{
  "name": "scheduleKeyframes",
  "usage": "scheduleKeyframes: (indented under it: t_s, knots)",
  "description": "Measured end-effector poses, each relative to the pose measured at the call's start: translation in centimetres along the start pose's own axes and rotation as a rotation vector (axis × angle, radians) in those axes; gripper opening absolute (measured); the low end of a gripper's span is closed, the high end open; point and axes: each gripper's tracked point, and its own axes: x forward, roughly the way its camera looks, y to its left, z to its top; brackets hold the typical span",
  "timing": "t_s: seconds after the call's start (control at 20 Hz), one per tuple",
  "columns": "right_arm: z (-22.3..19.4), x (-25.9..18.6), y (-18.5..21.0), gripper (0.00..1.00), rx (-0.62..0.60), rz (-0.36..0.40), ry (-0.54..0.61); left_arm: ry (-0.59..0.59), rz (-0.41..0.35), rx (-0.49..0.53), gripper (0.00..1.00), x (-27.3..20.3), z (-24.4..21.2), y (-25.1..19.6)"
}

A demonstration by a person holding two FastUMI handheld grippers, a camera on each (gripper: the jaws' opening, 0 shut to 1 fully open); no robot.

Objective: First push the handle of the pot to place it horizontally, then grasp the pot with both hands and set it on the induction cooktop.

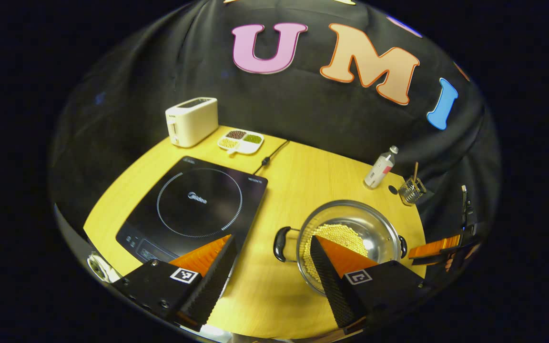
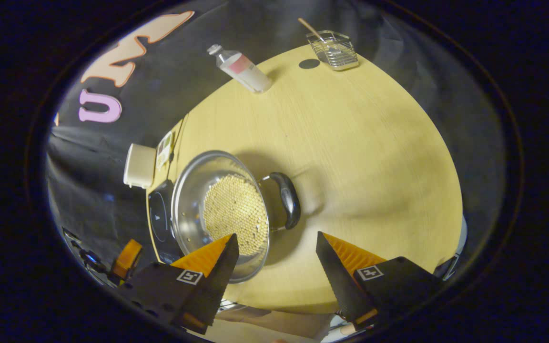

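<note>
A steel pot (image 1: pixel 374 228) with yellow beads in it stands on the wooden table (image 1: pixel 298 181), to the right of the black induction cooktop (image 1: pixel 193 209). Its two black handles point left (image 1: pixel 280 244) and right (image 1: pixel 402 246) in the left gripper view. My left gripper (image 1: pixel 272 238) is open, hovering just in front of the left handle, with its right finger over the pot's near rim. My right gripper (image 2: pixel 277 236) is open too, below the pot (image 2: pixel 193 209) and the other handle (image 2: pixel 289 200), touching neither. The right gripper's orange fingers (image 1: pixel 439 248) also show beside the pot's right side.
At the back left stand a cream toaster (image 1: pixel 191 121) and a white divided dish (image 1: pixel 240 141). The cooktop's cord (image 1: pixel 272 155) runs to the table's back edge. A plastic bottle (image 1: pixel 380 167) and a small wire holder (image 1: pixel 411 189) stand at the back right.
</note>
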Motion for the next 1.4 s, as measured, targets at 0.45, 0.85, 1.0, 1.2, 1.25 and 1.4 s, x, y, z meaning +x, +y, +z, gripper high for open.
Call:
scheduleKeyframes:
  t_s: [0.45,0.85,1.0,1.2,1.25,1.4]
  knots:
    - [1.2,5.1,-0.5,1.00,-0.015,0.023,0.079,0.200,-0.062,0.024,0.96,6.2,-3.6,-1.4]
    - [1.6,9.3,-0.3,0.89,0.020,0.057,0.159,0.351,-0.076,0.073,0.96,10.8,-5.5,-1.6]
    - [1.5,10.0,-0.1,0.89,0.036,0.078,0.177,0.412,-0.070,0.077,0.94,11.7,-6.6,-1.7]
    - [1.3,10.6,0.3,0.65,0.031,0.099,0.210,0.462,-0.039,0.084,0.86,12.6,-7.6,-1.4]
    - [1.3,10.7,0.4,0.64,0.022,0.109,0.211,0.466,-0.028,0.081,0.87,12.7,-7.6,-1.2]
    - [1.2,10.7,0.4,0.53,0.000,0.111,0.212,0.482,-0.021,0.068,0.75,12.7,-7.8,-0.8]
